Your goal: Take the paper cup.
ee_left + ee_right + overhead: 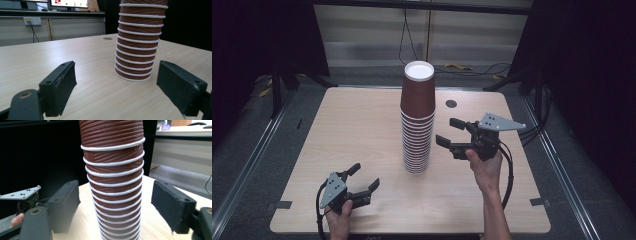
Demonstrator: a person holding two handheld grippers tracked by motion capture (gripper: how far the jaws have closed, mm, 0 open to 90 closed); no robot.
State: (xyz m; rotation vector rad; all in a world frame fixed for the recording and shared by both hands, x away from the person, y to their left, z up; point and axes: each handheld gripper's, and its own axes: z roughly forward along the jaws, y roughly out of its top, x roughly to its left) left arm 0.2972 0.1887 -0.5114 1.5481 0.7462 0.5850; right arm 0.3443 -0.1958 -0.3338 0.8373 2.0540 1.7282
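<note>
High view: a tall stack of brown paper cups (417, 120), white rims showing as rings, stands upright near the middle of a pale wood tabletop (362, 120). To the stack's right, the right gripper (447, 132) is held above the tabletop in a person's hand, jaws spread wide and aimed at the middle of the stack, near it but not touching. At the near left corner, the left gripper (364, 176) sits low by the tabletop's front edge, well apart from the cups, its jaws also spread with nothing between them.

In the right gripper view the cup stack (113, 182) rises between the two black jaws, clear of both pads. In the left gripper view the foot of the stack (136, 50) stands farther off on the tabletop (50, 55), beyond the open jaws.
</note>
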